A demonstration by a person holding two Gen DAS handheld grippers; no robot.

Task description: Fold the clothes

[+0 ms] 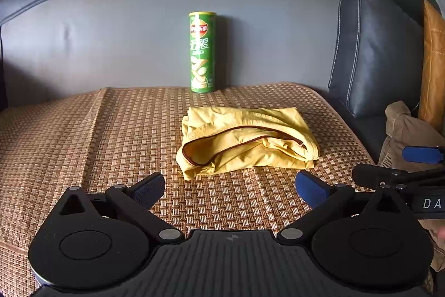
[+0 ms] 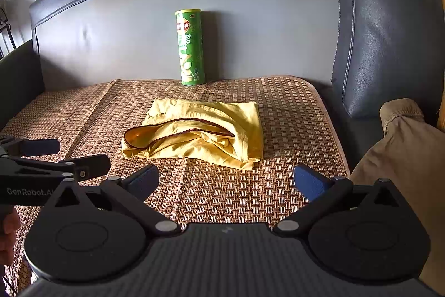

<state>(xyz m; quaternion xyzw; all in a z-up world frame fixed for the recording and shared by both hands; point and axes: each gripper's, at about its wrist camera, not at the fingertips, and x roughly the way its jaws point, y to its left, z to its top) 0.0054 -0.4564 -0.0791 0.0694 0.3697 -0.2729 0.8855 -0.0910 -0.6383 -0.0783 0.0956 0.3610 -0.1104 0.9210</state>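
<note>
Just short of the folded yellow zip-up garment (image 1: 246,141) hover both grippers, the left gripper (image 1: 230,187) and the right gripper (image 2: 225,181), jaws spread wide and empty. That garment lies bunched on the woven brown seat mat (image 1: 97,135). Behind the garment, a tall green cardboard crisp tube (image 1: 202,52) stands upright against the dark leather sofa back (image 1: 111,41).
</note>
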